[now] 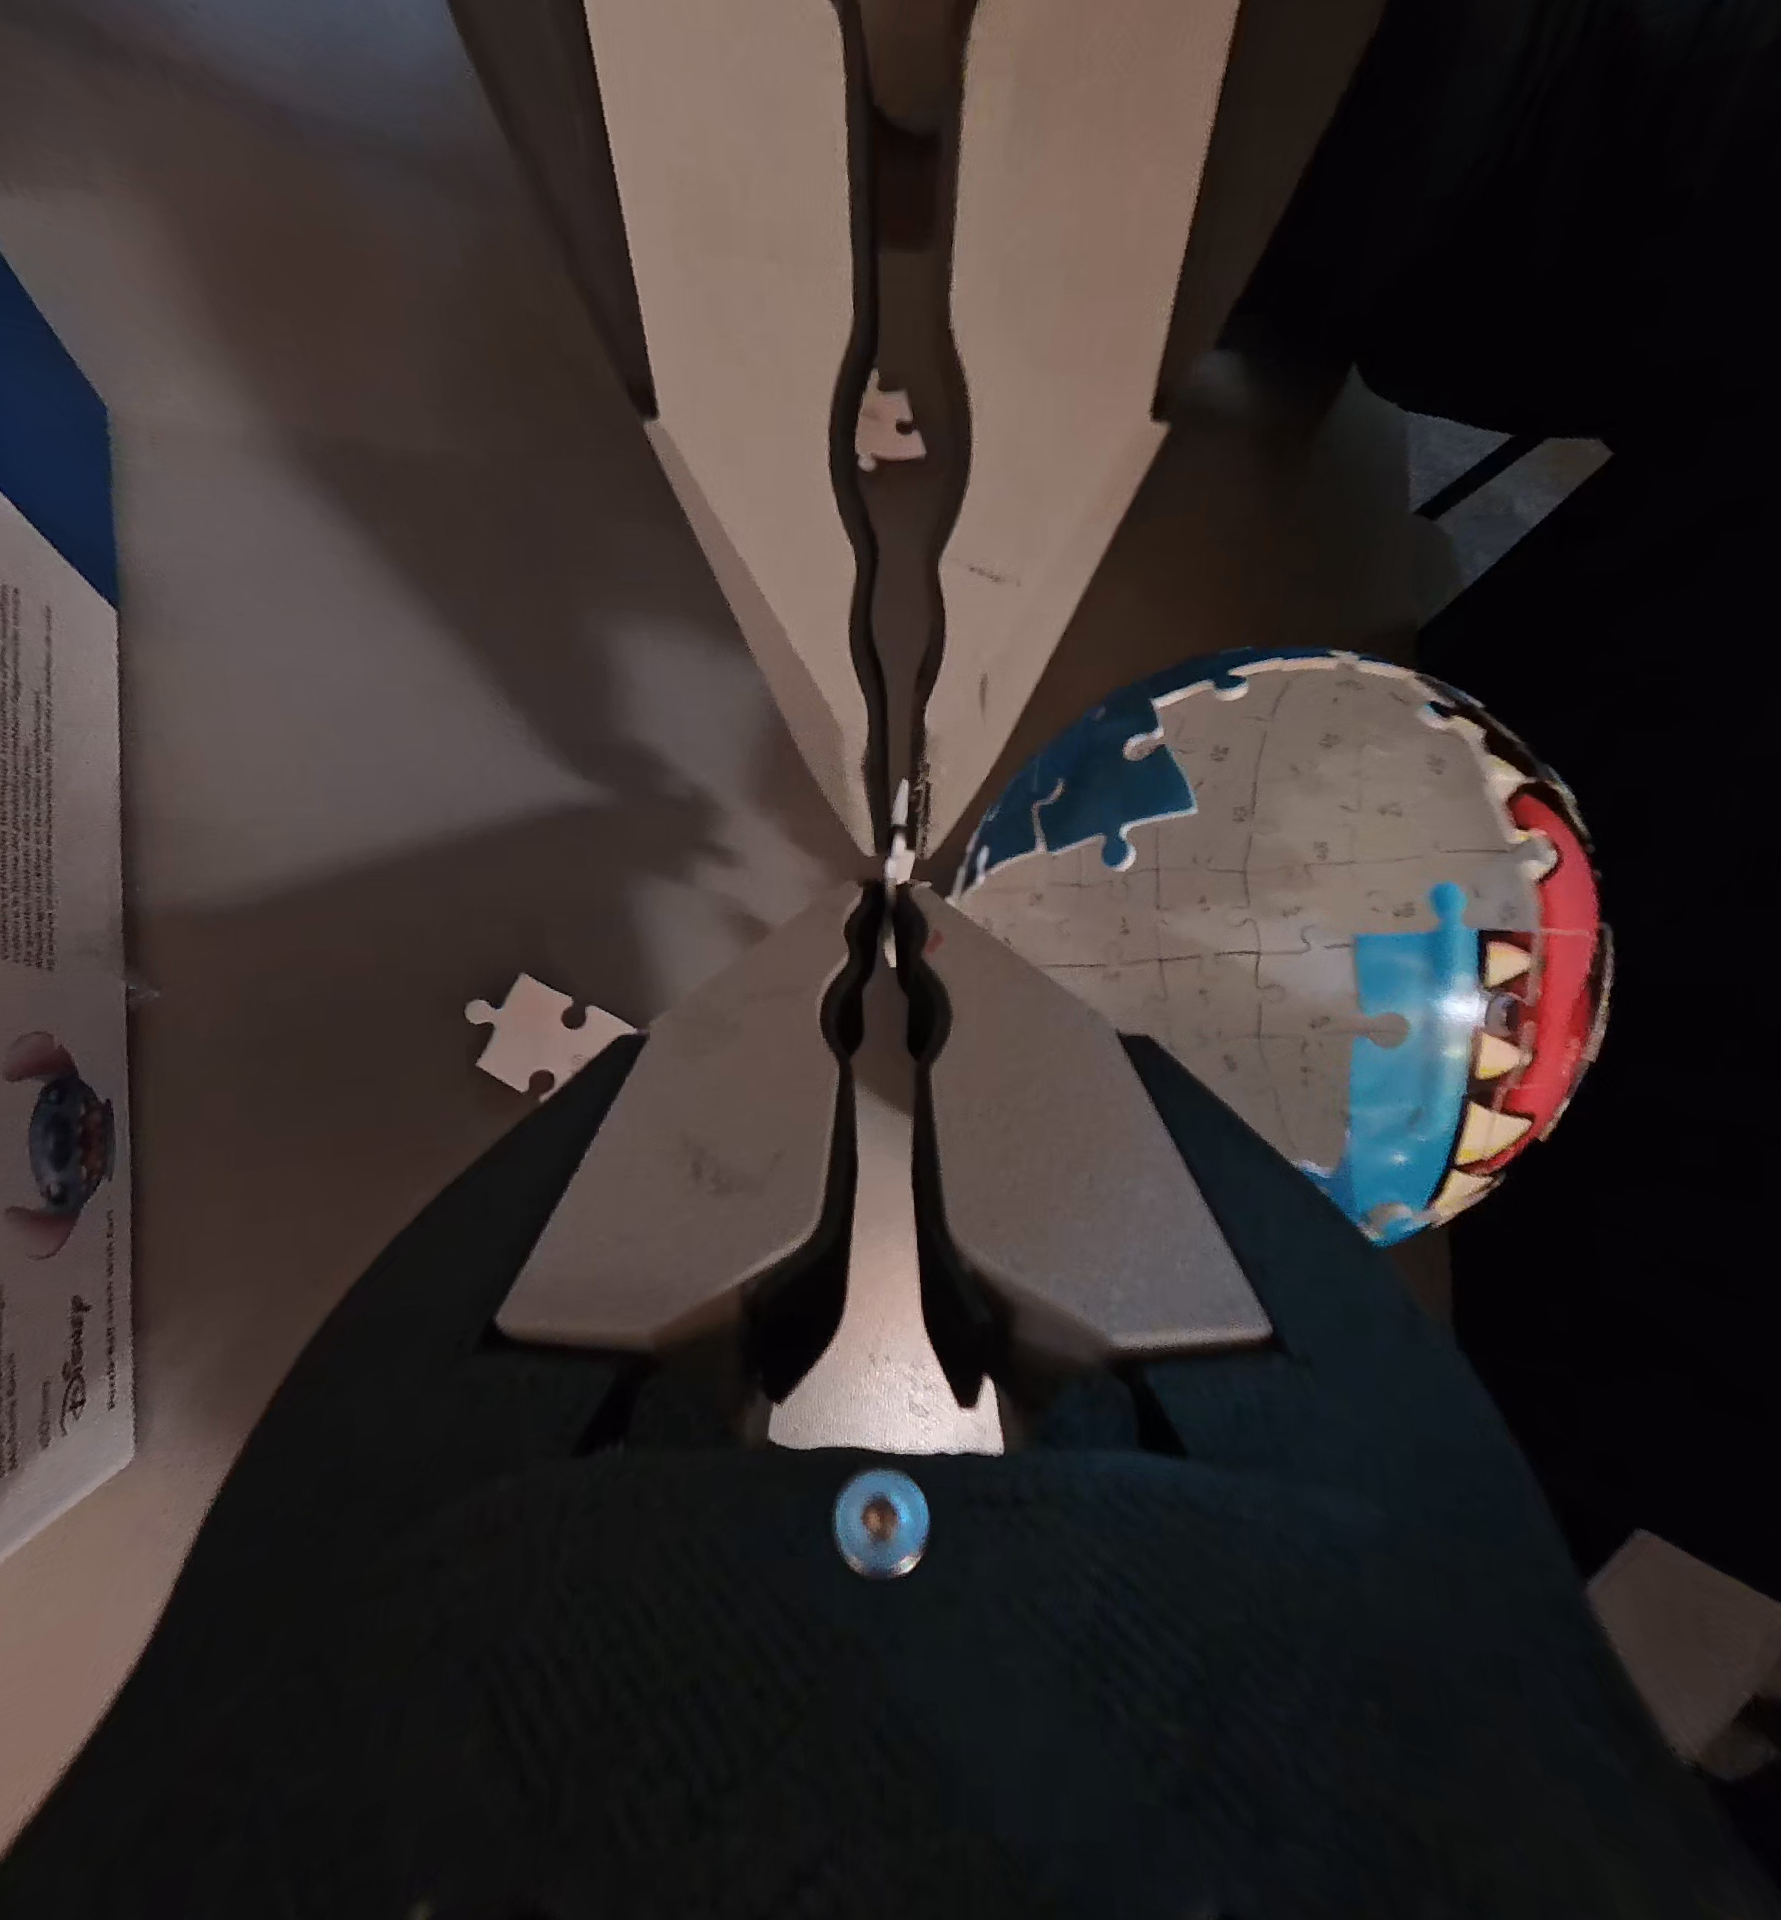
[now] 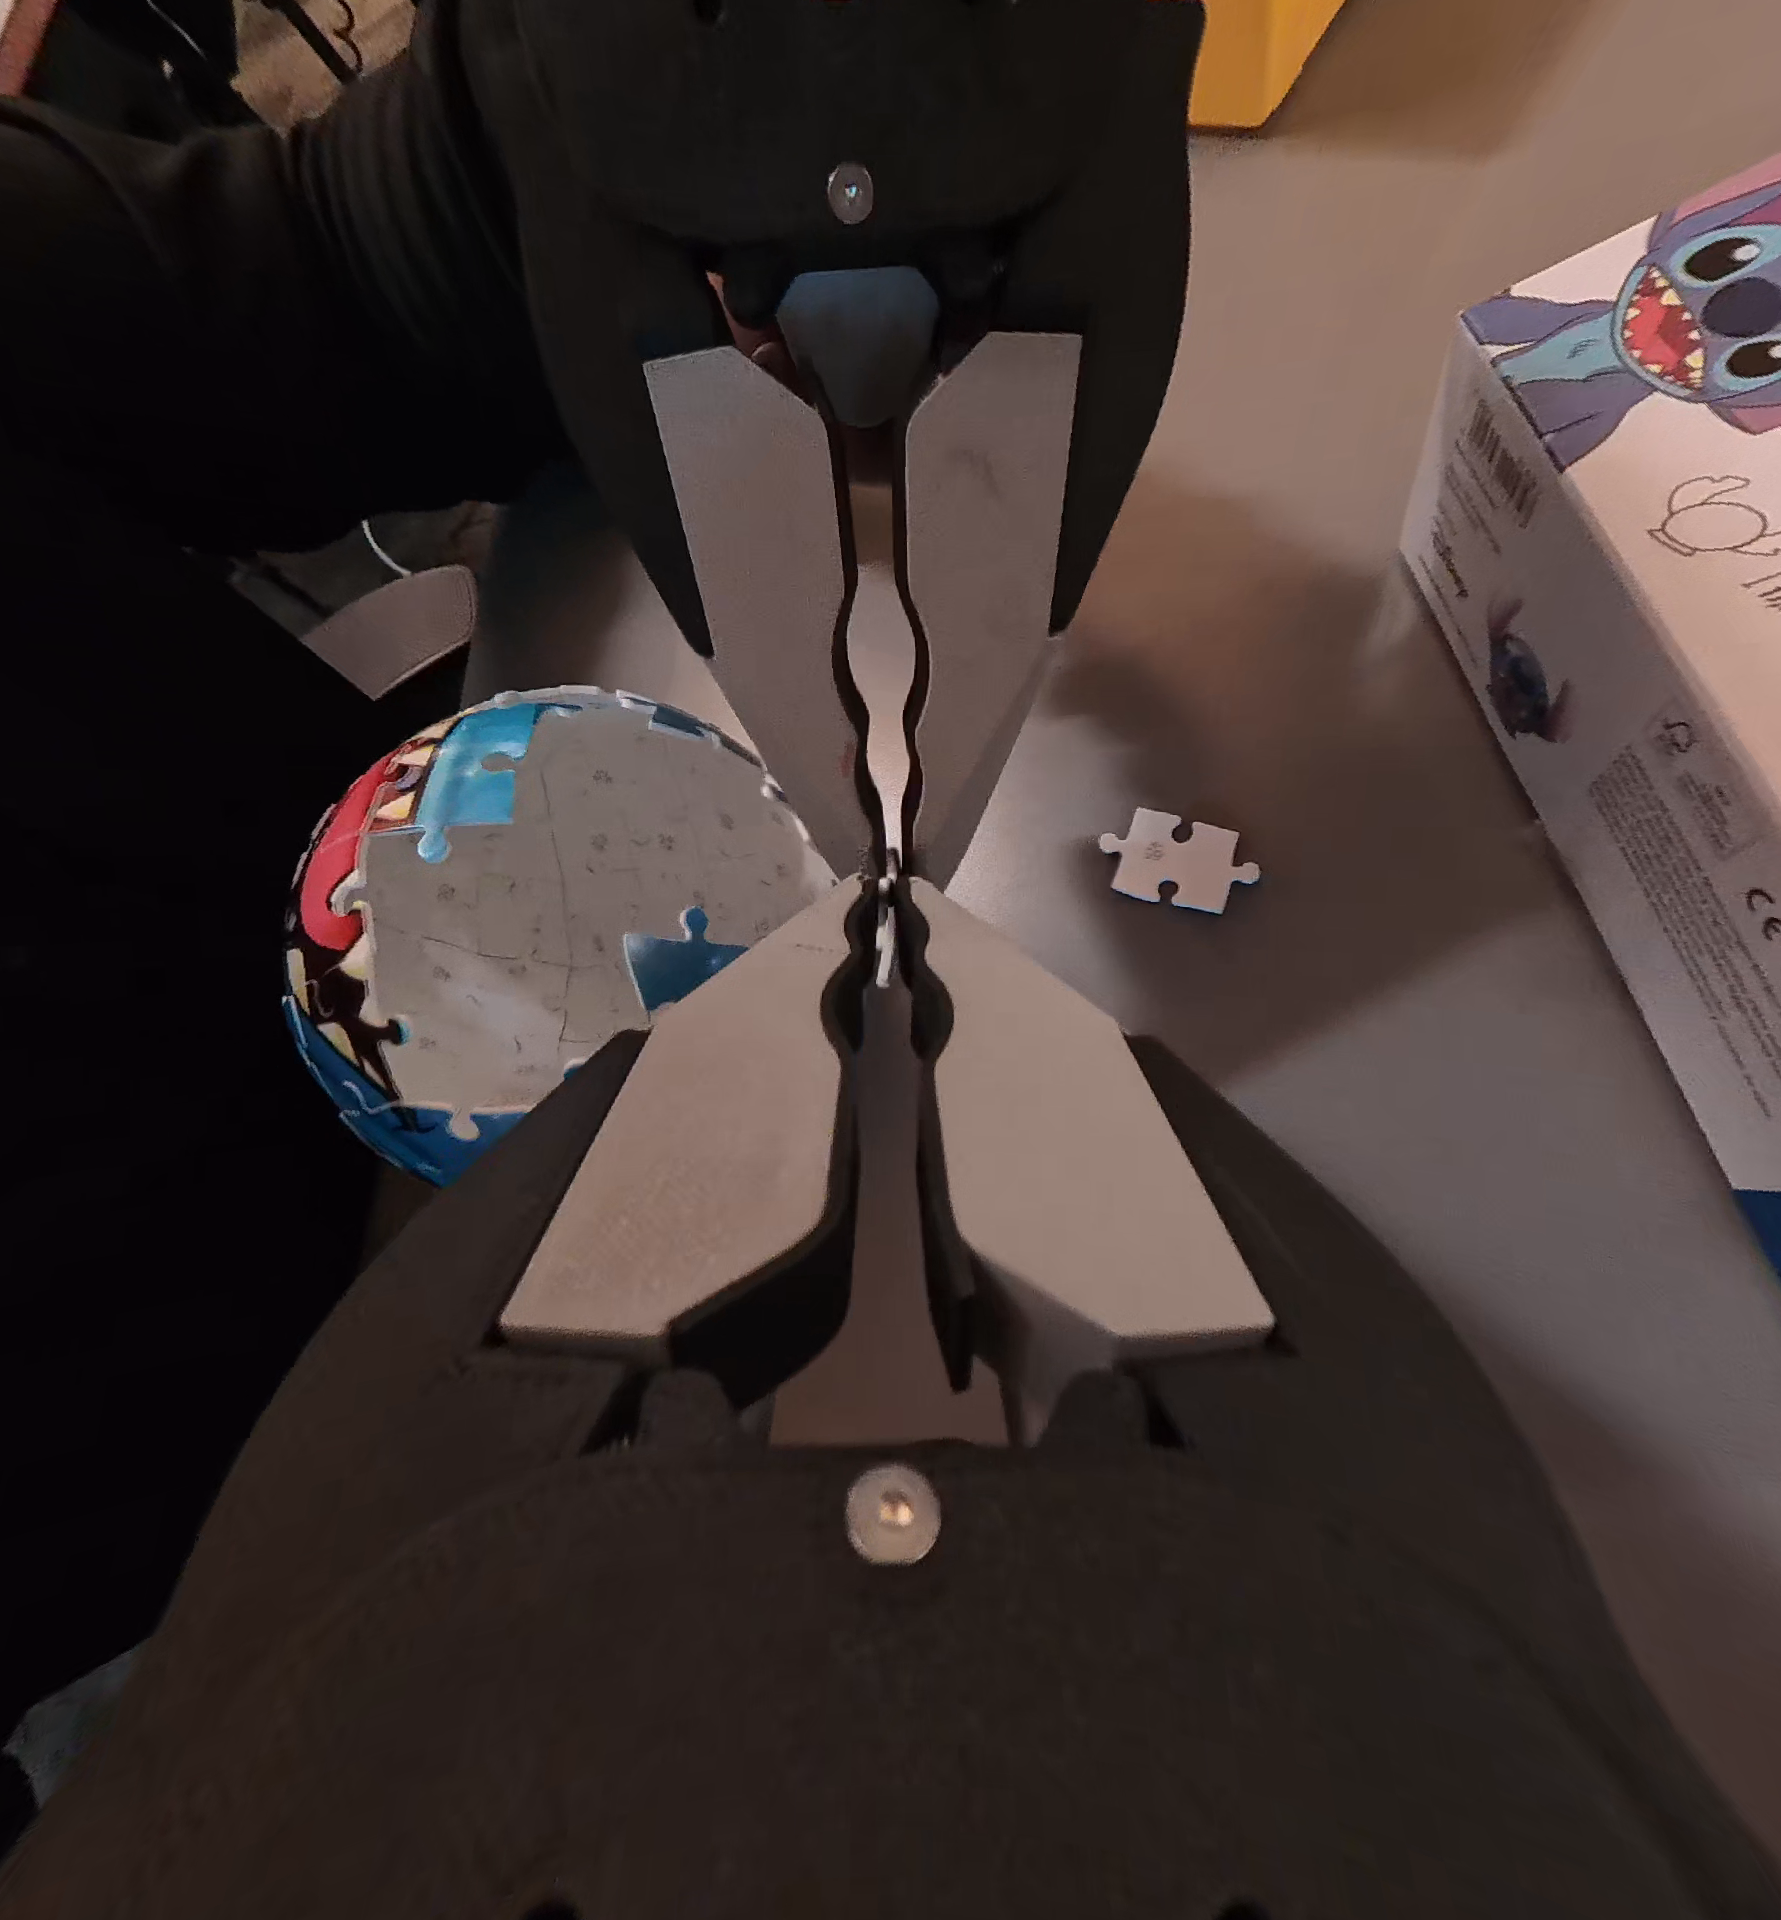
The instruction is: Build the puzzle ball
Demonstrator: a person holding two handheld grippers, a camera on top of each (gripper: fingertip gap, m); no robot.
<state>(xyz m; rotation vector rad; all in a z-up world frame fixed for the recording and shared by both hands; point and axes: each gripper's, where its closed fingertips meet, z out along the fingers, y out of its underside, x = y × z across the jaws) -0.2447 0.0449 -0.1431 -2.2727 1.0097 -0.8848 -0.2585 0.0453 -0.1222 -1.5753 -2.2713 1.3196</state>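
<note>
Your left gripper is closed tip to tip with the right gripper, and a thin white puzzle piece sits edge-on between them. Both sets of jaws are nearly closed on it, though which one truly bears it is hard to judge. Keep one grip firm before loosening the other, so the piece doesn't slip or twist. The half-built puzzle ball rests on the table just beside the tips. A spare piece lies farther right, near the box.
</note>
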